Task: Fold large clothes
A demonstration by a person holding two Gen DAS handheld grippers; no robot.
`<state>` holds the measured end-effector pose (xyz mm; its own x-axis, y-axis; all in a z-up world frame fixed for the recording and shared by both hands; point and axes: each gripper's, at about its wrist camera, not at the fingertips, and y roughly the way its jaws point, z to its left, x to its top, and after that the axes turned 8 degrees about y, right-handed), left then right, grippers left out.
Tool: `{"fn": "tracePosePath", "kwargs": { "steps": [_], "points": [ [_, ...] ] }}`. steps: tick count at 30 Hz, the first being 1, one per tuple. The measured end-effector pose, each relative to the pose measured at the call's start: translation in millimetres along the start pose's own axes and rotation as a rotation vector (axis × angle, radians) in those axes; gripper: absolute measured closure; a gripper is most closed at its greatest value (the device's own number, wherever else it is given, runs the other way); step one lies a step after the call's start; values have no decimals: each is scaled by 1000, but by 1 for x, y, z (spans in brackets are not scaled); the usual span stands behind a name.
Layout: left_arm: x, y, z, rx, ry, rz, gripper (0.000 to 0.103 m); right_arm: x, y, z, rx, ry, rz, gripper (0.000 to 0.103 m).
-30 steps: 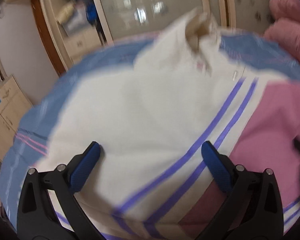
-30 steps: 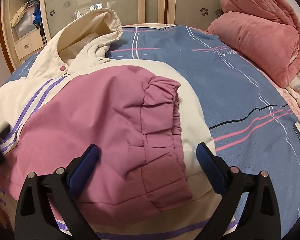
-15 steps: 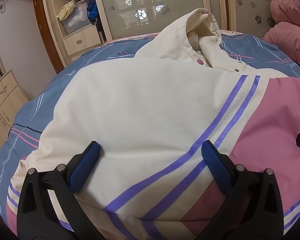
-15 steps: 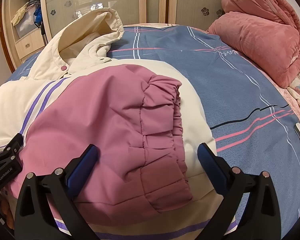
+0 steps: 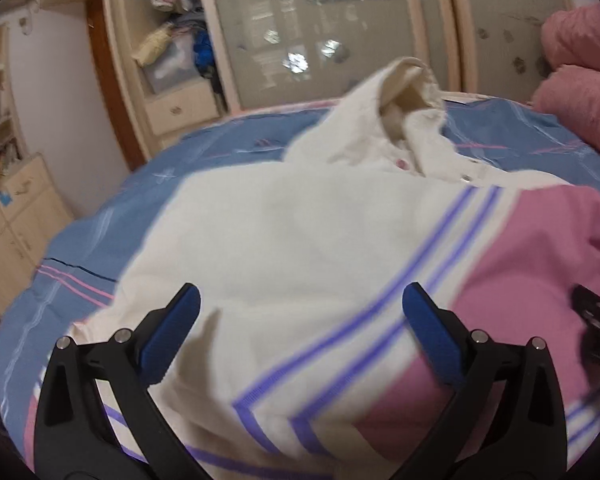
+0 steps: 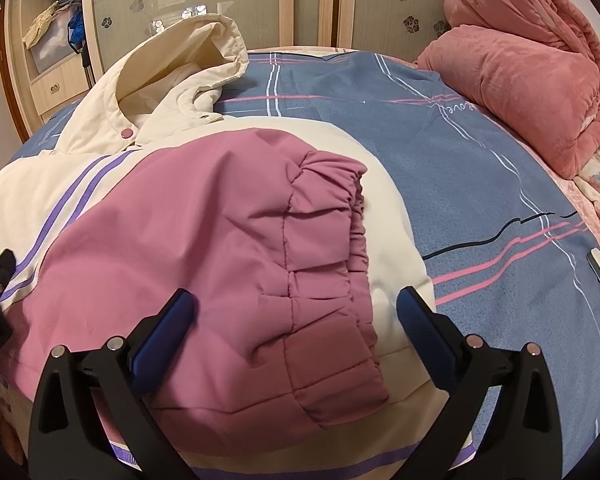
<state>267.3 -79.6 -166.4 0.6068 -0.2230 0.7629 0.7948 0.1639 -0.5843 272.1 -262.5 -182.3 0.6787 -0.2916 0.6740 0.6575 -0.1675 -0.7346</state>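
Pink quilt (image 6: 532, 68) only rightward

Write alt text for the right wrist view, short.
A cream hooded jacket lies on a blue plaid bedspread with its pink sleeve folded across the body, gathered cuff toward the right. The right hand-held gripper hangs open over the sleeve, gripping nothing. A rolled pink blanket sits at the far right.
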Motion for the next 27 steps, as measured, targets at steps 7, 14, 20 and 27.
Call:
{"fn": "tracePosePath", "kwargs": {
  "steps": [7,14,20,27],
  "points": [
    [-8,15,-9,-44,37,74,2,0,1,0,2,1,1,1],
    [-12,15,-9,-43,33,62,2,0,1,0,1,0,0,1],
    [-14,14,-9,-41,32,55,2,0,1,1,0,-1,0,1],
    [-14,14,-8,-44,30,54,2,0,1,1,-2,-3,0,1]
  ]
}}
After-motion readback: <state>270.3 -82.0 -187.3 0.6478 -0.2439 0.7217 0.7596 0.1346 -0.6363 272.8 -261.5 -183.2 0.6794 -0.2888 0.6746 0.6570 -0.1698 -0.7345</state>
